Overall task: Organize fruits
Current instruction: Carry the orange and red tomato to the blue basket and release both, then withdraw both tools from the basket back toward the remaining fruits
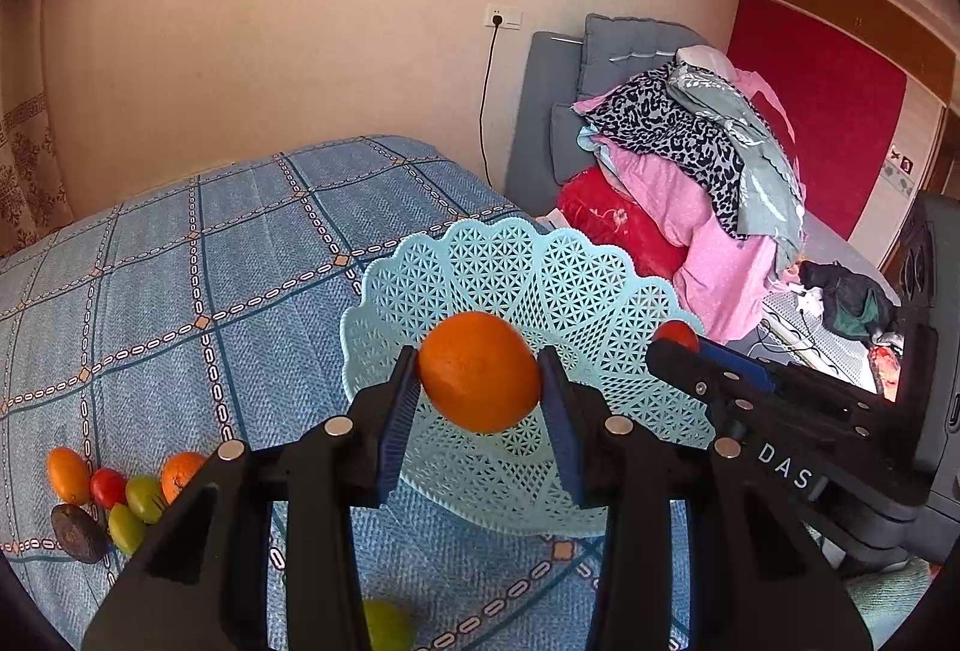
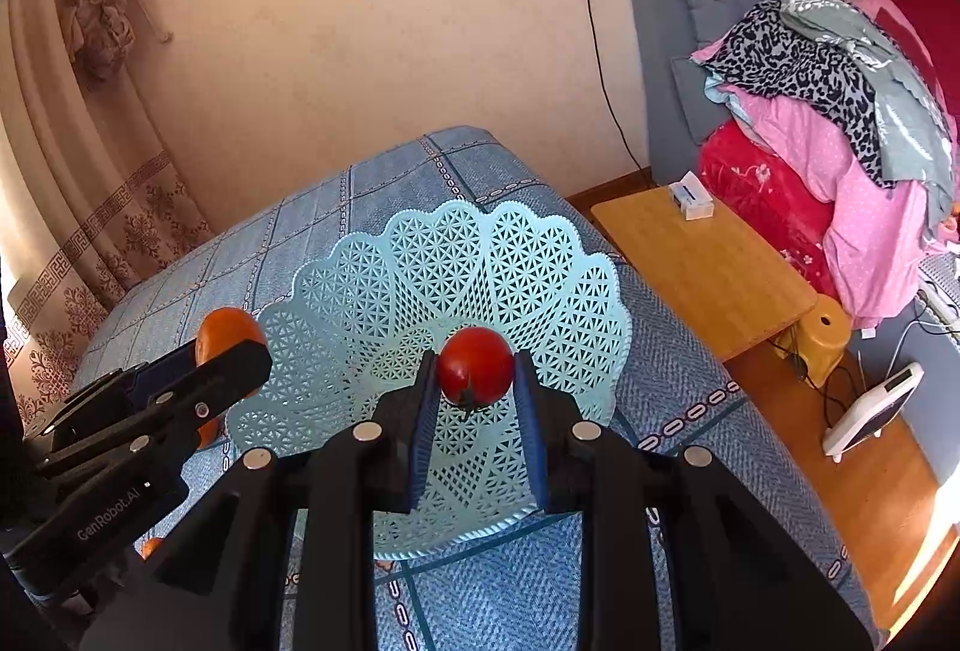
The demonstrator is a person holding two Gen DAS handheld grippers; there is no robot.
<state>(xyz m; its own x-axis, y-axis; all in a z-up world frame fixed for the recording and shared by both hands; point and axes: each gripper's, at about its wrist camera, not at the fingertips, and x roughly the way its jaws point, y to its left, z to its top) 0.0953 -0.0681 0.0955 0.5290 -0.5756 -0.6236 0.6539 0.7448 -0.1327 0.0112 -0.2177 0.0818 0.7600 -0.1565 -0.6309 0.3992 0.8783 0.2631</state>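
Left gripper (image 1: 480, 381) clamped on an orange (image 1: 479, 372), blue pads (image 1: 397, 423) pressed to either side, jaws spread about the width of the fruit. Orange held up above the near wall of the basket (image 1: 420, 285), pale blue lattice showing behind and below it. Off to the right of these jaws, the right gripper (image 1: 672, 345) reaching in over the basket's right rim, a bit of red tomato (image 1: 677, 332) peeking past its tip.

Over on the right wrist view: right gripper (image 2: 475, 372) closed on the tomato (image 2: 475, 364), narrower spread, pads (image 2: 423, 411) snug against both sides, green stem end turned down toward the camera. Tomato held over the middle of the basket (image 2: 540, 261), nothing lying in the bowl that can be seen. Left of these jaws, the left gripper (image 2: 240, 345) angled in at the basket's left edge, orange (image 2: 228, 327) bulging out behind its finger.

Basket sitting on a blue checked cloth (image 1: 180, 261). Far down-left of the left jaws, a cluster on the cloth: two oranges (image 1: 68, 474), a small tomato (image 1: 108, 487), two green fruits (image 1: 145, 498) and a dark one (image 1: 78, 533), touching or nearly so. One more green fruit (image 1: 389, 624) right beneath the left gripper, at the lower edge, partly hidden.
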